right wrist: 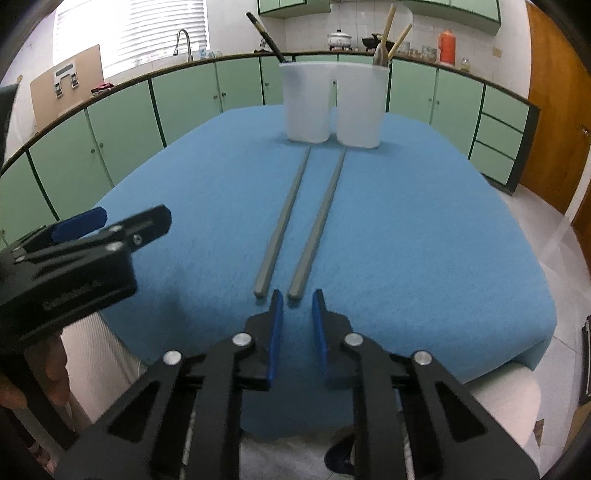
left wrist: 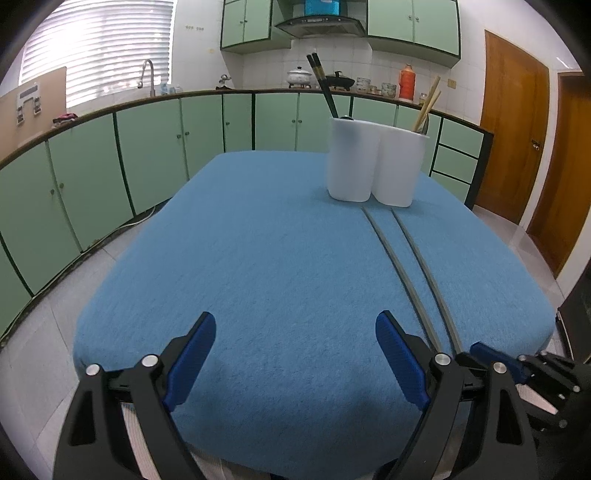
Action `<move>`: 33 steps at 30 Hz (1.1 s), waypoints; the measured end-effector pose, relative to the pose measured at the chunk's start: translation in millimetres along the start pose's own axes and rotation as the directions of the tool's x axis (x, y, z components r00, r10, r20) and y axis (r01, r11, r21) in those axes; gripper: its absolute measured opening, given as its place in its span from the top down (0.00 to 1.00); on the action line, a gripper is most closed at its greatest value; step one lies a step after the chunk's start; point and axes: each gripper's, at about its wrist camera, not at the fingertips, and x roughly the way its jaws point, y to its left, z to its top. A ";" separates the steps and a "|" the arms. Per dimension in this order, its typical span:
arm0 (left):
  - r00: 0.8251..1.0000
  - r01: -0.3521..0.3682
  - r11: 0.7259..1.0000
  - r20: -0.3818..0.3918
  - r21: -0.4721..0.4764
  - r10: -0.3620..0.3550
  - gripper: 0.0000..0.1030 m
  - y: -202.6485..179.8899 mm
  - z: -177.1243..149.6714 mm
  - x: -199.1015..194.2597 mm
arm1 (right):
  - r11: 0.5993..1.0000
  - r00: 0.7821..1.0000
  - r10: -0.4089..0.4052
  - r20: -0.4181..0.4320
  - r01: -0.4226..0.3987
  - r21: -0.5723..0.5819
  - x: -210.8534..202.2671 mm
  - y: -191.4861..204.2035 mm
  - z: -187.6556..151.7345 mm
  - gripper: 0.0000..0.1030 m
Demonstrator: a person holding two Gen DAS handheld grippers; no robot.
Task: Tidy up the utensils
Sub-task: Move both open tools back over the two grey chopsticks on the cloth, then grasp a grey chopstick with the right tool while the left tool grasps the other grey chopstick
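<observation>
Two grey chopsticks lie side by side on the blue tablecloth (right wrist: 406, 221), the left one (right wrist: 284, 221) and the right one (right wrist: 319, 221), pointing at two white holder cups. The left cup (right wrist: 306, 103) holds dark chopsticks (left wrist: 323, 86); the right cup (right wrist: 360, 107) holds wooden chopsticks (right wrist: 388, 33). My right gripper (right wrist: 297, 301) is narrowly open and empty, just short of the near end of the right grey chopstick. My left gripper (left wrist: 295, 325) is wide open and empty over the cloth, left of the grey chopsticks (left wrist: 410, 266). It shows from the side in the right wrist view (right wrist: 110, 221).
Green kitchen cabinets (left wrist: 147, 147) with a counter, sink tap (left wrist: 147, 74) and pots run behind the table. A wooden door (left wrist: 513, 122) stands at the right. Tiled floor surrounds the table.
</observation>
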 end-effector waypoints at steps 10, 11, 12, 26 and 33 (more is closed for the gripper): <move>1.000 0.006 1.000 -0.002 0.010 -0.006 0.16 -2.9 -2.2 0.3 | 1.000 1.000 -0.010 0.022 0.010 0.013 2.8 -2.9 0.1 0.93; 1.000 0.007 1.000 -0.003 0.013 -0.007 0.16 -4.4 -2.6 0.3 | 1.000 1.000 -0.009 0.023 0.009 0.014 3.5 -3.1 0.4 0.92; 1.000 0.008 1.000 -0.003 0.014 -0.008 0.16 -5.4 -3.1 0.5 | 1.000 1.000 -0.008 0.024 0.008 0.015 3.8 -3.4 0.4 0.93; 0.994 0.096 0.994 -0.049 0.059 -0.093 0.24 -36.3 -8.8 0.4 | 0.991 0.992 -0.106 0.071 0.099 0.094 -19.1 -37.4 -3.5 0.95; 0.979 0.169 0.984 -0.123 0.054 -0.161 0.40 -64.1 -14.2 13.0 | 0.979 0.989 -0.134 0.065 0.122 0.161 -26.6 -71.2 -11.2 0.98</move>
